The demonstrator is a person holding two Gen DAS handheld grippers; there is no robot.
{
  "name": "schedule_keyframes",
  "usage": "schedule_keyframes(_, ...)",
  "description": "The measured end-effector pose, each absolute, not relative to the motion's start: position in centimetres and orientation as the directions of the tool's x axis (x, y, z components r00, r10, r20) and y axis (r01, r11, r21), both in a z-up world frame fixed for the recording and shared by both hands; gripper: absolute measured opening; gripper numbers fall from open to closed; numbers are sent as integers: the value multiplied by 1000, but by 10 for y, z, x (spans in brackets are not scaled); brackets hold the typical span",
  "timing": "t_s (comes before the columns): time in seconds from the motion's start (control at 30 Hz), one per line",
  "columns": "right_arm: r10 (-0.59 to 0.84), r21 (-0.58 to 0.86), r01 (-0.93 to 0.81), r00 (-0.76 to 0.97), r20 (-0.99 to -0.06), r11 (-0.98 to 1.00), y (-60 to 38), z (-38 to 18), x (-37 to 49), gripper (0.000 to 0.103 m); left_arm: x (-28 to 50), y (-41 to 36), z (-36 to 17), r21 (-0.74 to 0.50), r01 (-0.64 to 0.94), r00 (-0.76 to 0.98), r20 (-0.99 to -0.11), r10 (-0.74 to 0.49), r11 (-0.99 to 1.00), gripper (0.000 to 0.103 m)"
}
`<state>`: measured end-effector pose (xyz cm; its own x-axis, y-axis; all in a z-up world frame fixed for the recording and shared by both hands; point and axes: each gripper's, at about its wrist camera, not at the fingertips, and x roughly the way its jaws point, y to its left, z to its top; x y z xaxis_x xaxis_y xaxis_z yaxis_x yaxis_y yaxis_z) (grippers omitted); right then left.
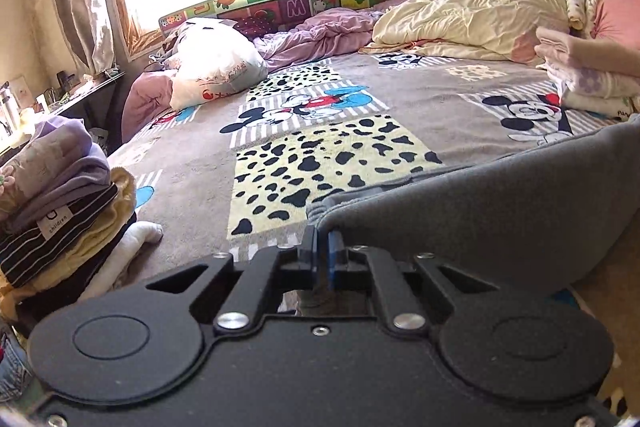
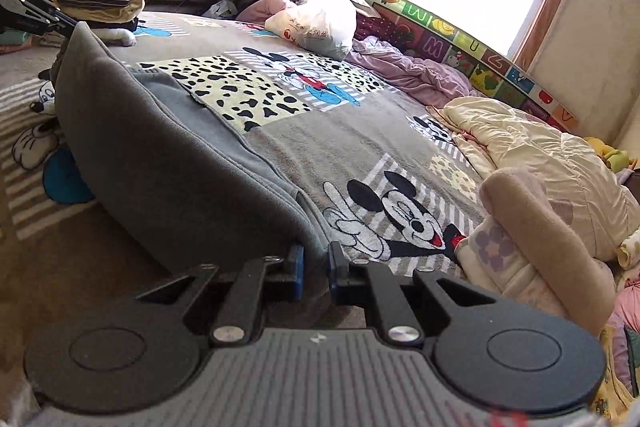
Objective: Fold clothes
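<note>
Both my jaws pinching grey garment [image 1: 500,219] edge, left gripper [image 1: 320,251] and right gripper [image 2: 314,263] at opposite ends; cloth sagging between over bed [image 1: 420,99]; keeping edge taut, corners level.

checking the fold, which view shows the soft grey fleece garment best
The right wrist view: the grey fleece garment spans from right gripper to left gripper. The left wrist view shows only the end near its jaws.
</note>
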<state>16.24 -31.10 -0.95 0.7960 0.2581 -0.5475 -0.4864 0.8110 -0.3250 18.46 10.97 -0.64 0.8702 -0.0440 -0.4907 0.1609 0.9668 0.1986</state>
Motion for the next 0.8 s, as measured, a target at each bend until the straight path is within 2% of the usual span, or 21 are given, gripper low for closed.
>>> schedule_keyframes(0.27,239,-261,-445,791,-563,857,-321,-23,217,12,255,97,-14,187,148,860,-509,-33,971,3)
schedule_keyframes(0.43,229,-169,-417,744,-627,893,-329,-45,256,12,302,91,-41,171,126,825,-565,-8,977,2)
schedule_keyframes(0.63,222,-56,-341,721,-657,938,-334,-70,292,13,332,90,-70,157,108,797,-604,8,982,0)
schedule_keyframes(0.73,221,-45,-333,713,-666,942,-335,-75,294,13,323,116,-57,-41,49,802,-594,-63,998,5)
schedule_keyframes(0.8,243,-16,-338,708,-663,941,-338,-73,291,14,309,132,-49,-140,22,812,-575,-100,990,25)
